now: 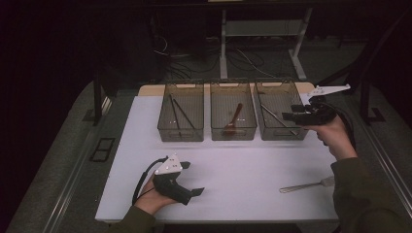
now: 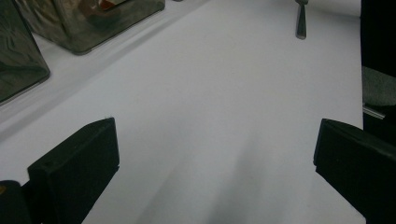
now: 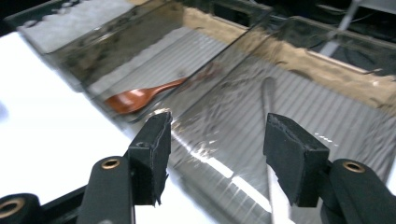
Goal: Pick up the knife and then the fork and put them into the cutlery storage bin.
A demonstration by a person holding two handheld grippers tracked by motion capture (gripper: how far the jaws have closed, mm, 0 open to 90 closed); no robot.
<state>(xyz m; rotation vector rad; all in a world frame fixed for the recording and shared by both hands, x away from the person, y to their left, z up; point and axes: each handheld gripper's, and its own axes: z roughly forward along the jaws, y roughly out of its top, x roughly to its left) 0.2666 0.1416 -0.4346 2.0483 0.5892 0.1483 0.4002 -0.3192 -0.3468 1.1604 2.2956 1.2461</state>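
Room: dark all round, desk legs and loose cables on the floor at the top of the high view.
Table (image 1: pixel 223 165): white top, brightly lit, across the middle of the frame.
Bins: three clear smoky bins in a row at upper centre, the left bin (image 1: pixel 180 112), the middle bin (image 1: pixel 233 111) and the right bin (image 1: pixel 281 110).
Left bin contents: thin dark sticks, leaning crosswise.
Middle bin contents: a wooden spoon (image 3: pixel 140 97), reddish brown, bowl towards the near wall, seen through the plastic at centre left of the right gripper view.
Metal utensil (image 1: pixel 278 119): in the right bin, slim, silvery and shiny; it lies slantwise on the ribbed floor, and in the right gripper view it runs up the centre as a pale, blurred strip.
Right gripper (image 1: pixel 290 116): at the right of the high view, held above the right bin's near corner; jaws well apart, nothing between the pads, the utensil lying free below them.
Left gripper (image 1: pixel 194 192): lower left of the high view, low over the table; jaws spread wide over bare white surface, holding nothing.
Second utensil (image 1: pixel 306 185): metal, with a long handle, lying flat on the table at lower right.
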